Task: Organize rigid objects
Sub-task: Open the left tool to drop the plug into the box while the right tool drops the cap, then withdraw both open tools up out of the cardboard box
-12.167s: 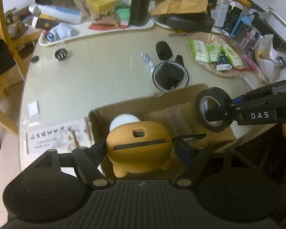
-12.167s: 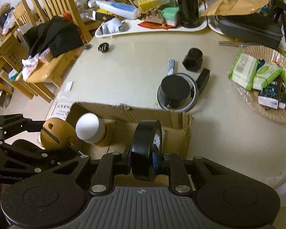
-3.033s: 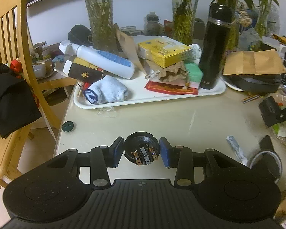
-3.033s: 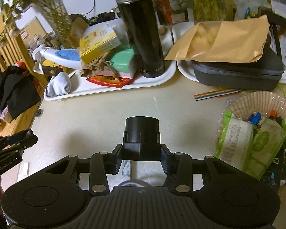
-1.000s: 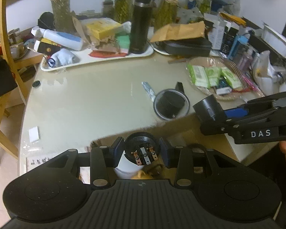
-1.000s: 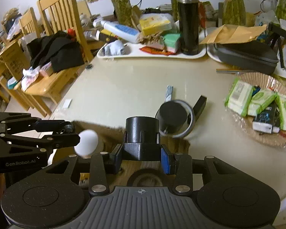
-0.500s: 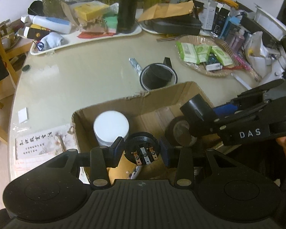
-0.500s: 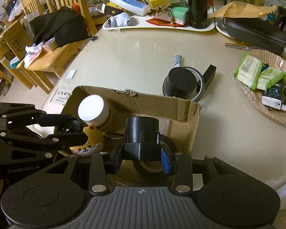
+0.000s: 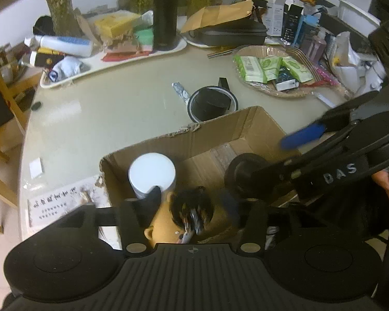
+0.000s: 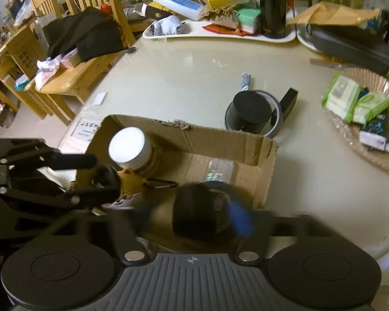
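An open cardboard box (image 9: 220,127) (image 10: 246,142) sits at the table's near edge. It holds a white-lidded jar (image 9: 152,173) (image 10: 128,148) and an orange bear-shaped toy (image 9: 163,223) (image 10: 129,178). My left gripper (image 9: 193,207) has its fingers spread; a small round black plug part (image 9: 192,208) blurs between them over the toy. My right gripper (image 10: 192,215) is spread over the box's right half, and a black cylinder (image 10: 194,211) (image 9: 242,173) blurs between its fingers.
Behind the box lie a black tape roll with a black cap in it (image 9: 211,101) (image 10: 254,114) and a small foil tube (image 9: 179,90). A white tray (image 9: 132,57) of clutter and a black flask (image 9: 164,13) stand at the back, a basket of packets (image 9: 272,72) at right, wooden chairs (image 10: 72,72) at left.
Both grippers have spread their fingers over the box. The plug part and the black cylinder, gripped half a second ago, now blur loose between the fingers, lower in the box.
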